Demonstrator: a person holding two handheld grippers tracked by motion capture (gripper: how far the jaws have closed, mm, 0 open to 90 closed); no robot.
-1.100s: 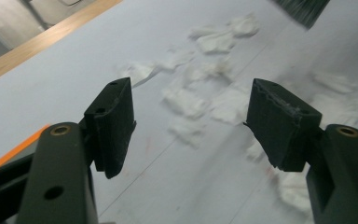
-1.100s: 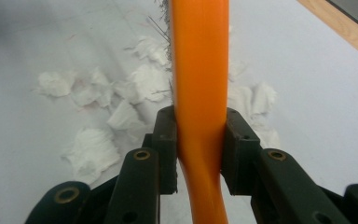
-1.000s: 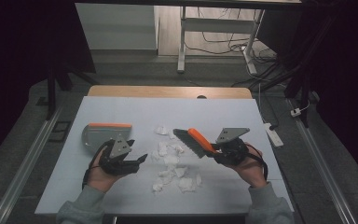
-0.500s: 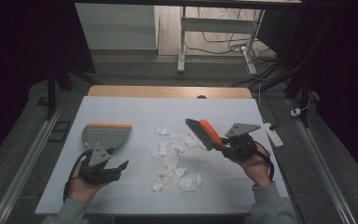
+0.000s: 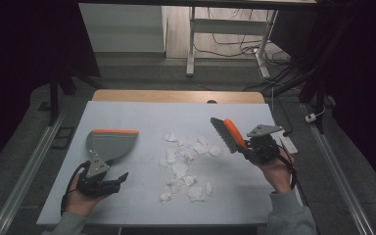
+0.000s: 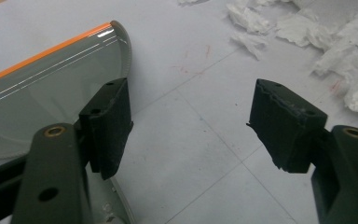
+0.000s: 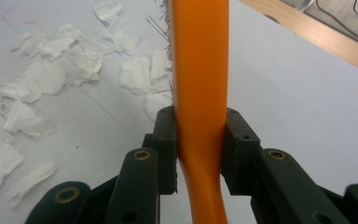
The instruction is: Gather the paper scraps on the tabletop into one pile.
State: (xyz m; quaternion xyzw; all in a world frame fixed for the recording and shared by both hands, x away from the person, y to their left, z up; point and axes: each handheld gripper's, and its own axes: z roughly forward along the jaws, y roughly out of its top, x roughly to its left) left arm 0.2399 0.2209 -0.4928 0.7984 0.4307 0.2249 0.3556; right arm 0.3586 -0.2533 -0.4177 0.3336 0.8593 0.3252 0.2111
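A grey dustpan with an orange lip lies on the left of the white table. My left gripper hovers just in front of it, open and holding nothing. The left gripper view puts the dustpan beside the left jaw of this gripper. Torn white paper scraps are scattered over the table's middle. My right gripper is shut on the orange handle of a brush, held above the scraps' right edge. In the right gripper view the handle runs up from the gripper past the scraps.
The table's far edge is a wooden strip. A small white bar lies at the right edge. Metal rails run along the floor on both sides. Desk legs and cables stand beyond the table.
My left gripper has drawn back toward the person and leftward, away from the scraps. My right gripper has carried the brush to the right and slightly farther away.
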